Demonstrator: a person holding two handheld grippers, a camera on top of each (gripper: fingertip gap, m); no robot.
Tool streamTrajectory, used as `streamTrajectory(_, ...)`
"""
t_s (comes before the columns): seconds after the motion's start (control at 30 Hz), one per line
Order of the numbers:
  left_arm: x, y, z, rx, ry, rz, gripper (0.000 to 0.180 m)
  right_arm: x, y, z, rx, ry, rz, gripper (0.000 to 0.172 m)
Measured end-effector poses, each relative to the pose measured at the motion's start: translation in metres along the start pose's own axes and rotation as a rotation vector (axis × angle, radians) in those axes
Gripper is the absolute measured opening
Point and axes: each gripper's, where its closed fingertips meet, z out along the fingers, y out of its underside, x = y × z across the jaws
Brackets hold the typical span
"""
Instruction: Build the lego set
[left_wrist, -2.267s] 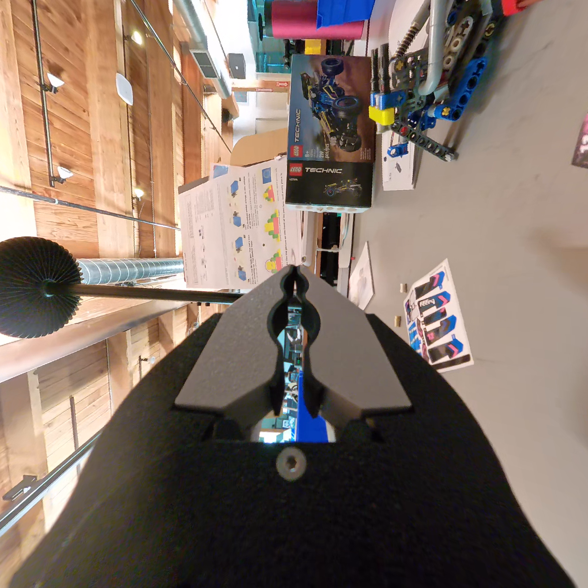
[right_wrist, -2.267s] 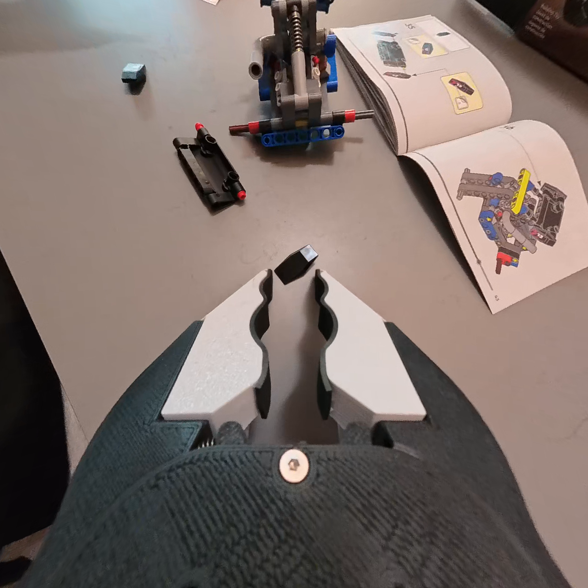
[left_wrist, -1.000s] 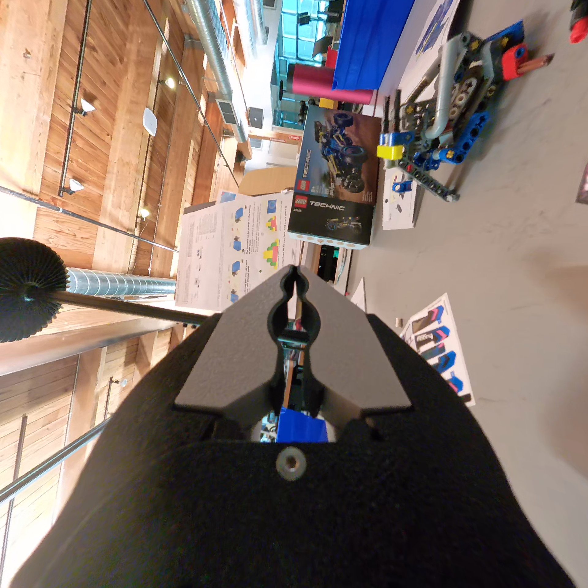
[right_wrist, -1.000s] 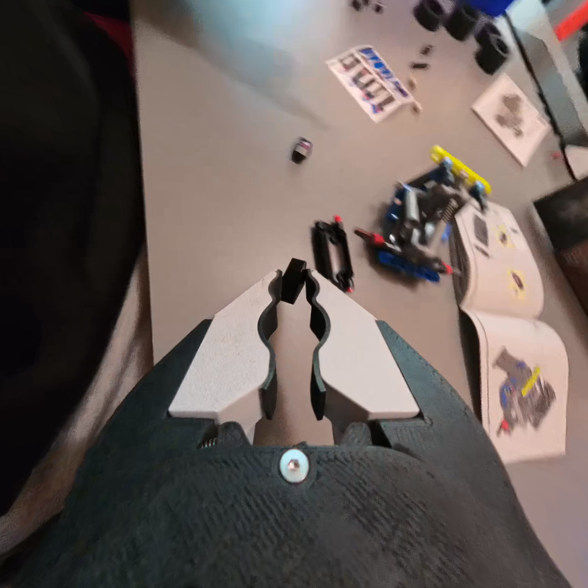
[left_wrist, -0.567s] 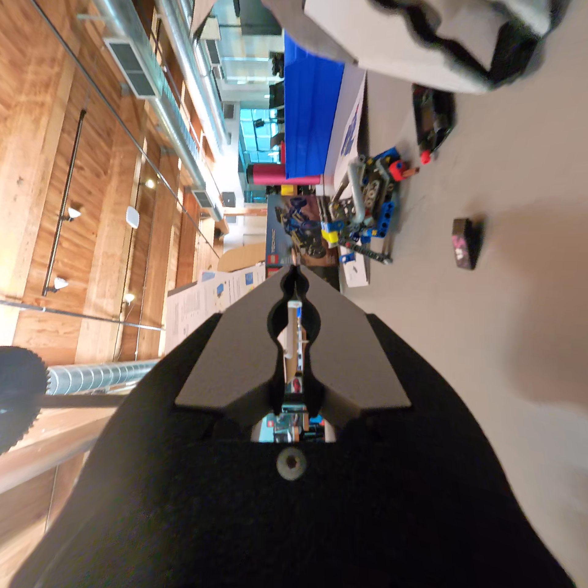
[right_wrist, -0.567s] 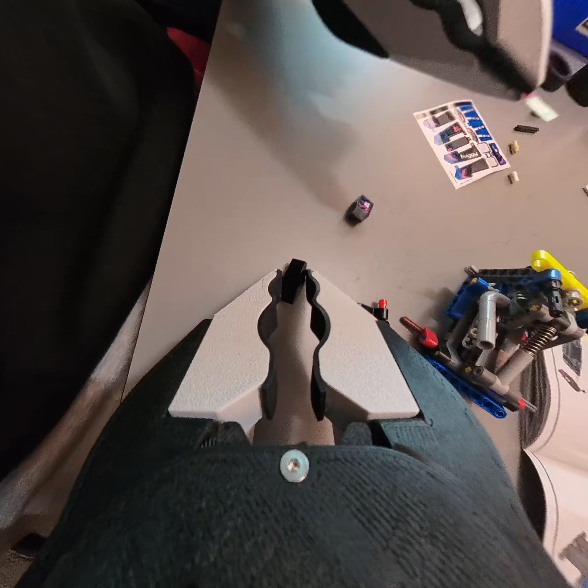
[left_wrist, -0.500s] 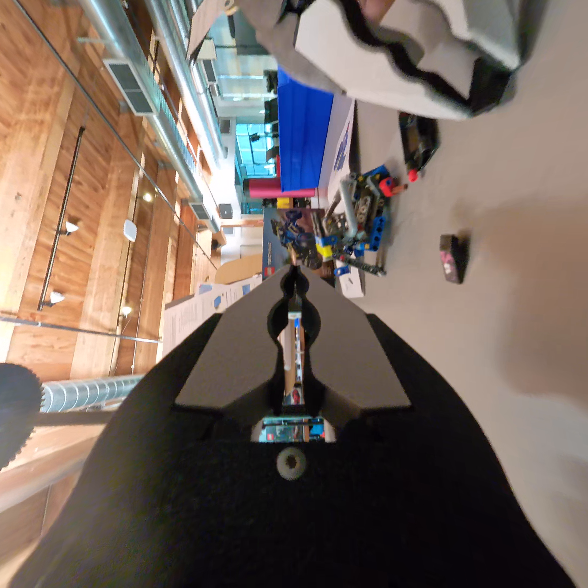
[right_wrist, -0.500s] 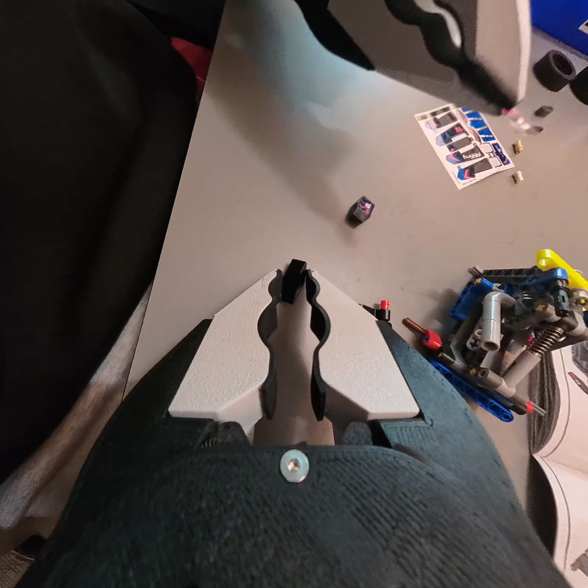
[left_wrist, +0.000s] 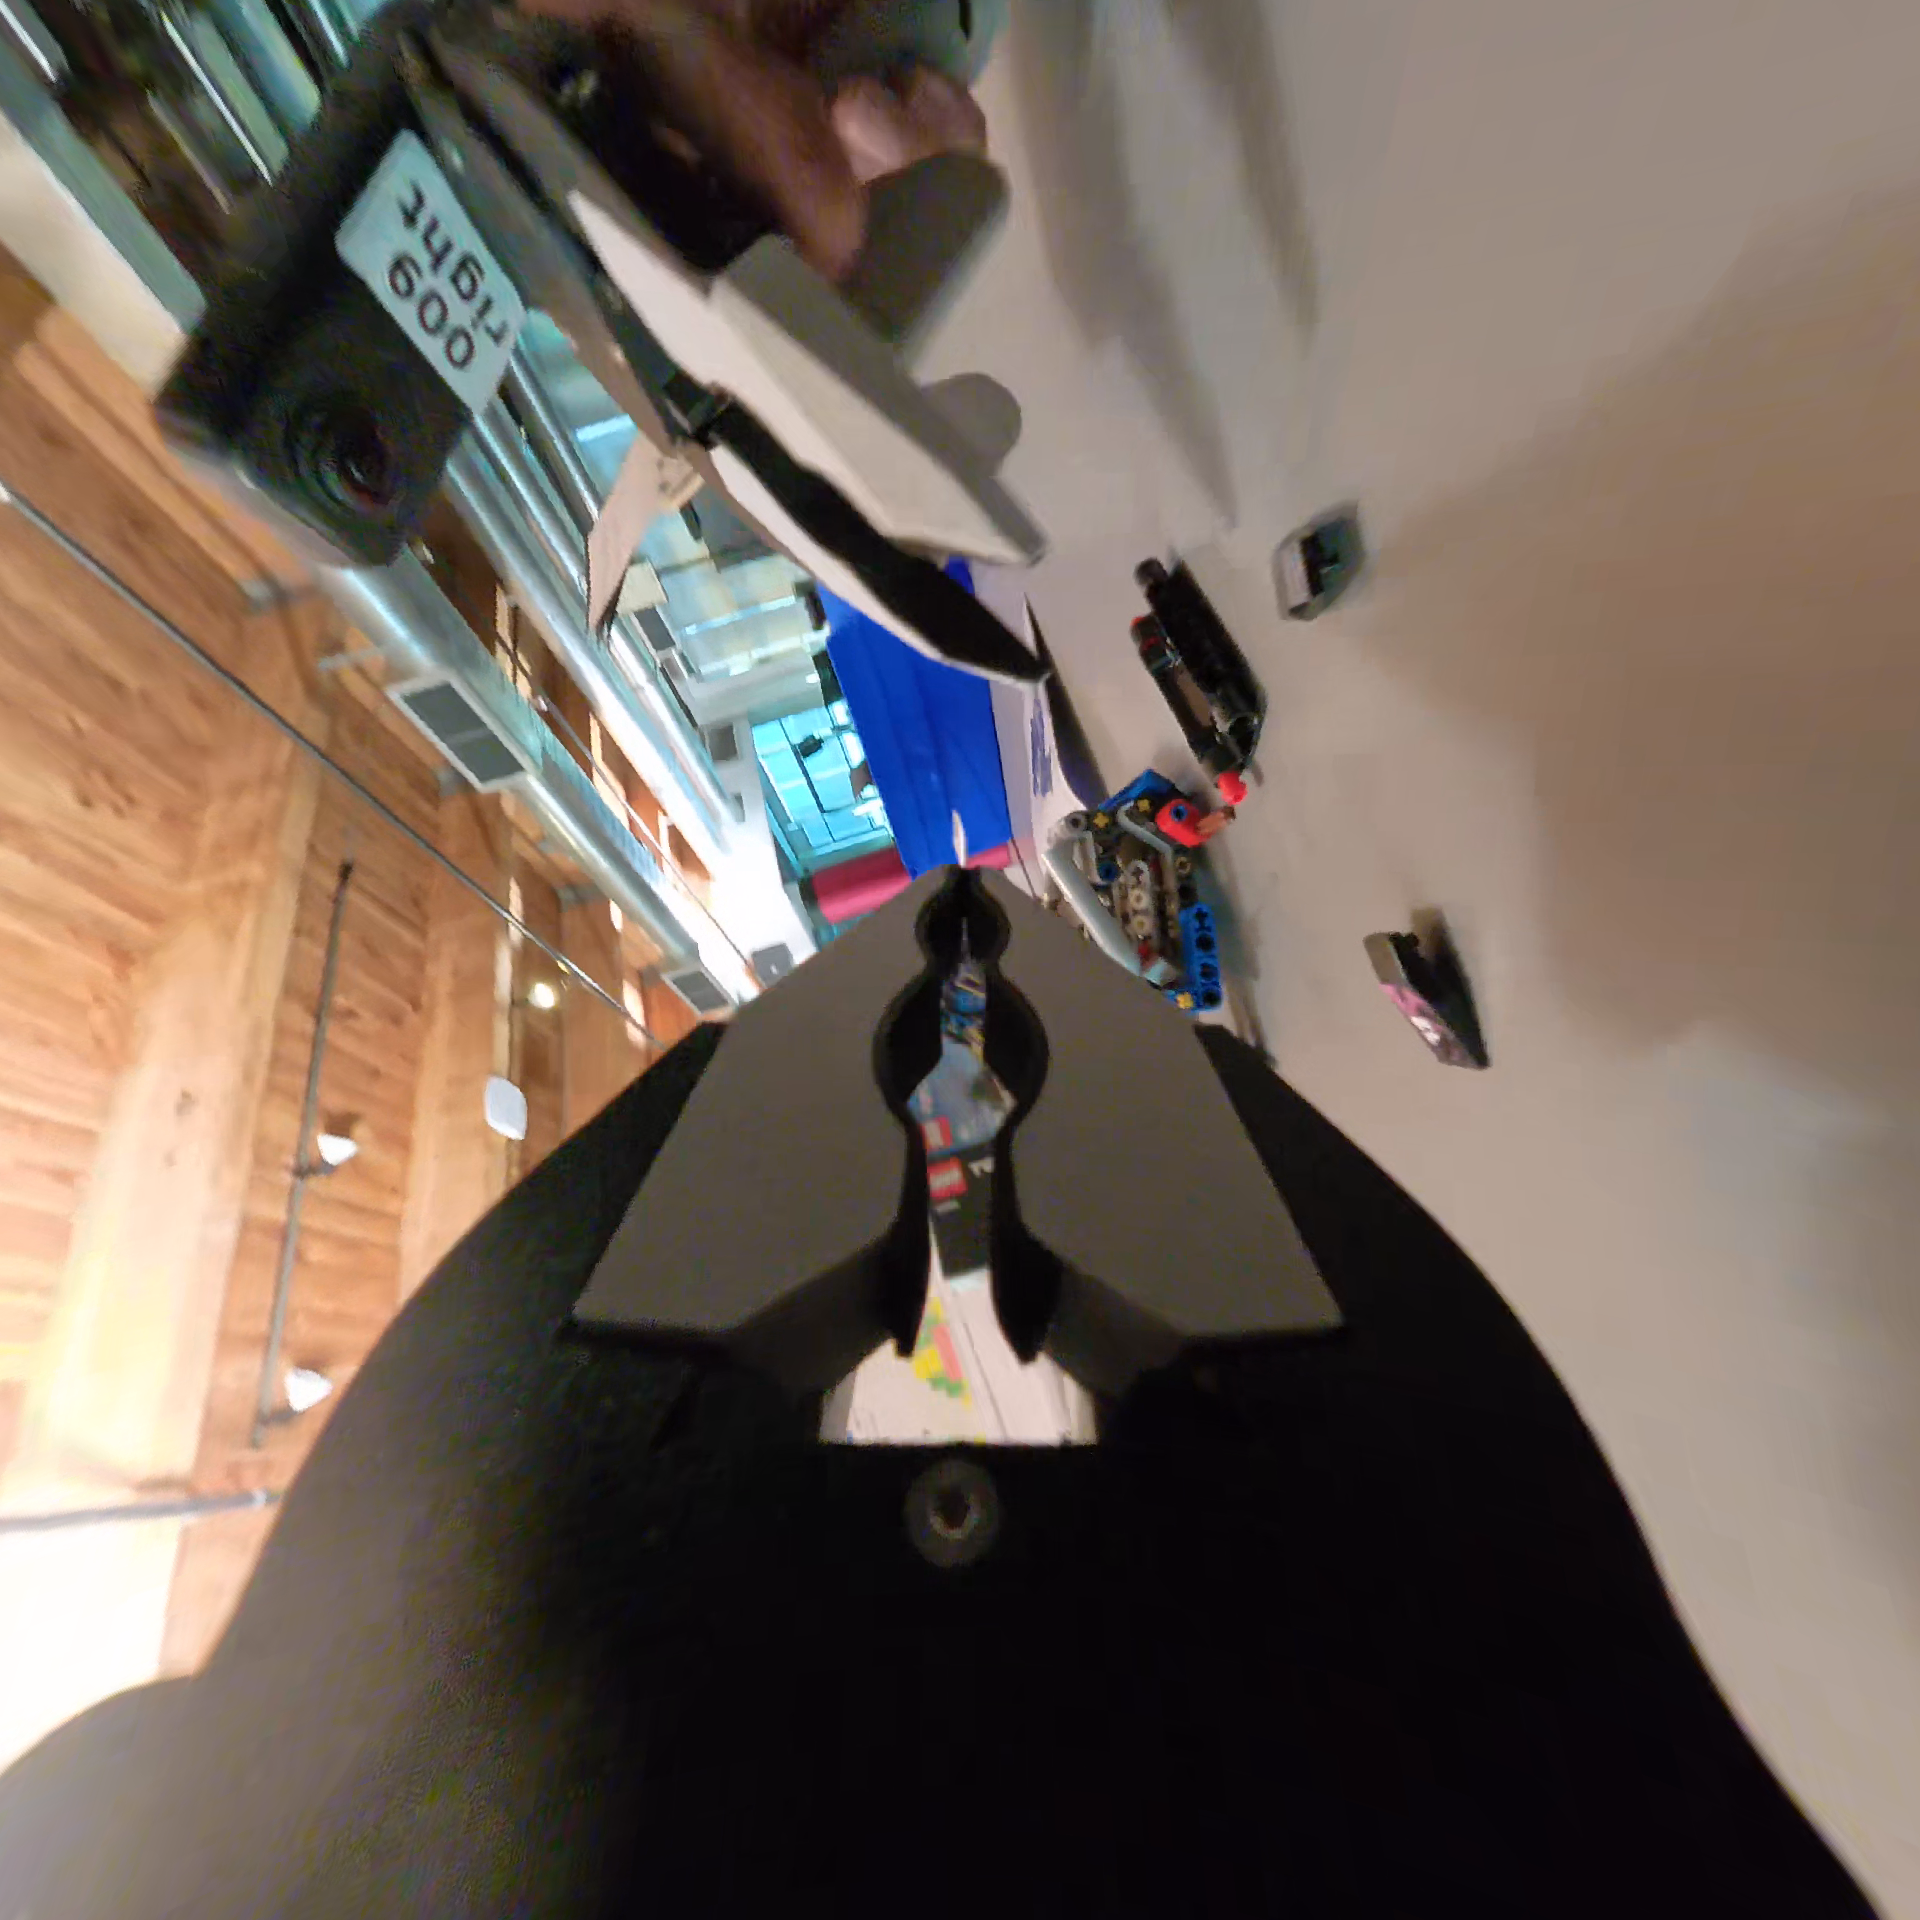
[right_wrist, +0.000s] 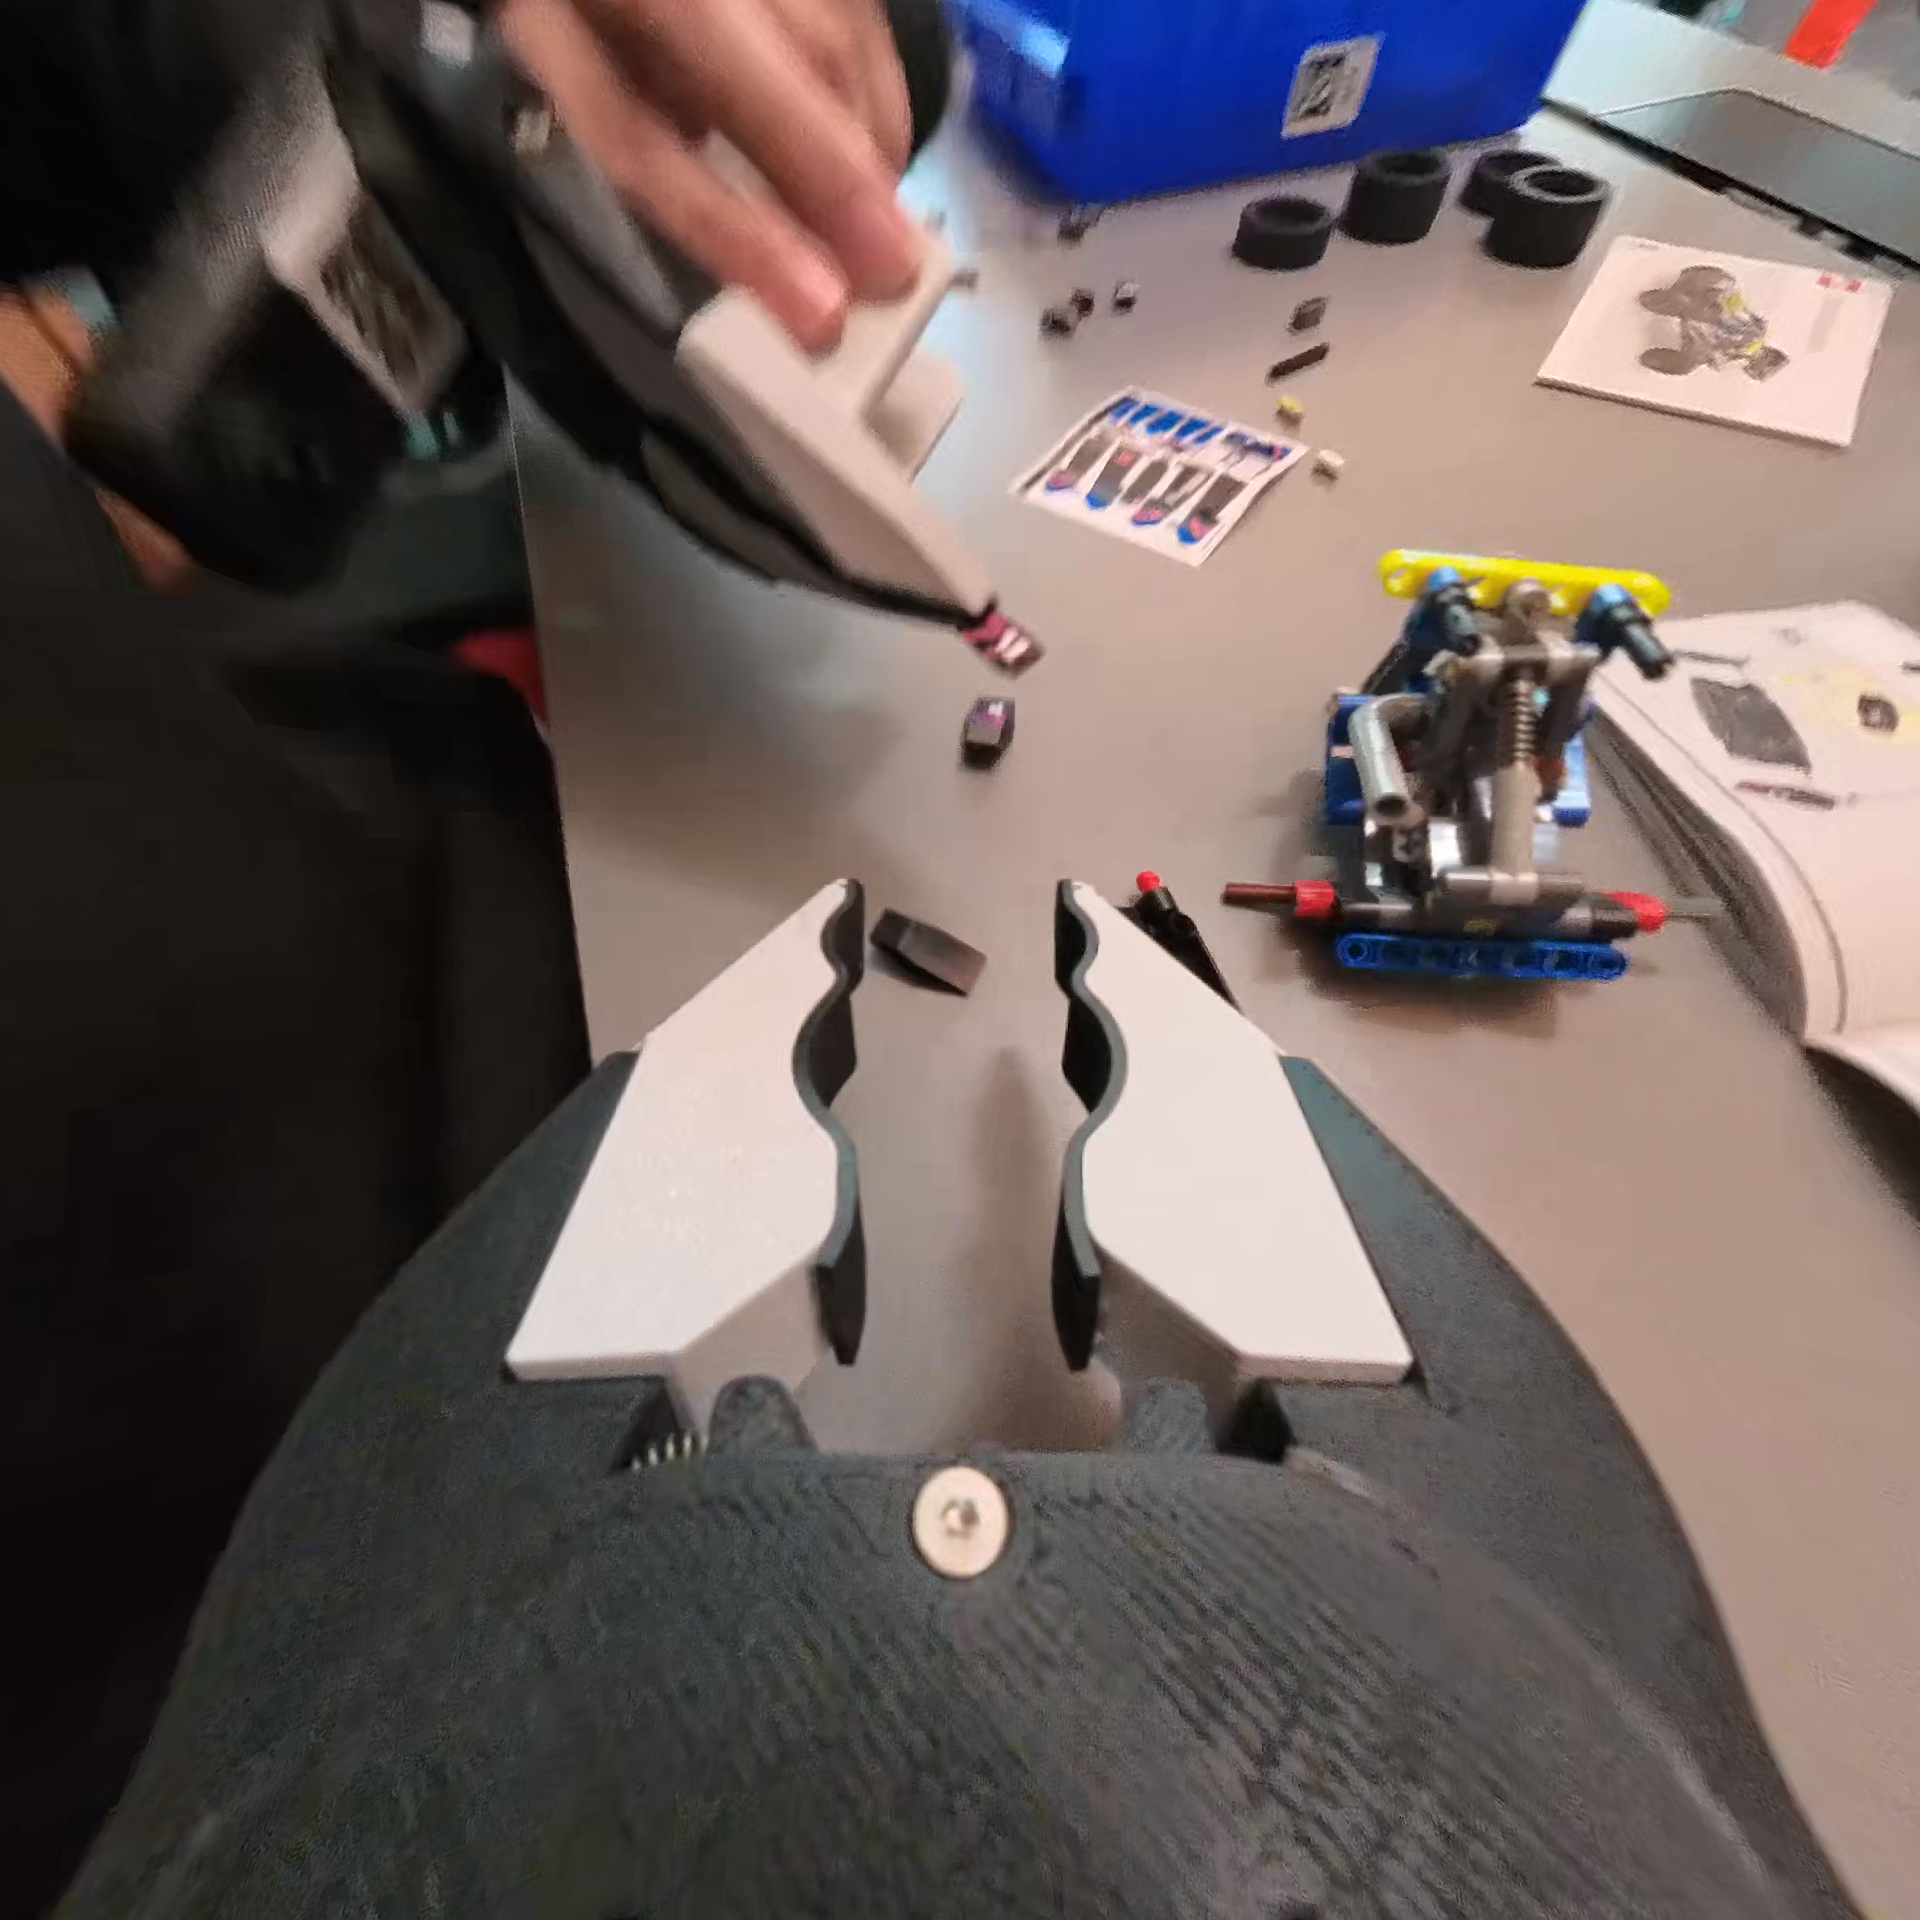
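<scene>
Right gripper: we note fingers parted, small black piece loose between them. Left gripper: clenched, seemingly on a pink-and-black sticker left of the brick model.

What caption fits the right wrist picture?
Open right gripper above a small black piece on the grey table, beside a half-built toy car.

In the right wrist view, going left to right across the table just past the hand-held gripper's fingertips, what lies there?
Small black piece between the open fingertips → black bar with a red pin → blue and grey brick model → open instruction booklet.
</scene>
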Motion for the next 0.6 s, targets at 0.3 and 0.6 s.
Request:
streamTrajectory(0.3,0.002,-0.012,0.007,0.051,0.066,0.01,0.0,0.002,0.005,-0.009,0.022,-0.042,0.163,0.033)
streamTrajectory(0.6,0.021,-0.026,0.002,0.051,0.171,-0.185,0.0,0.0,0.019,0.016,-0.135,-0.137,-0.285,0.035)
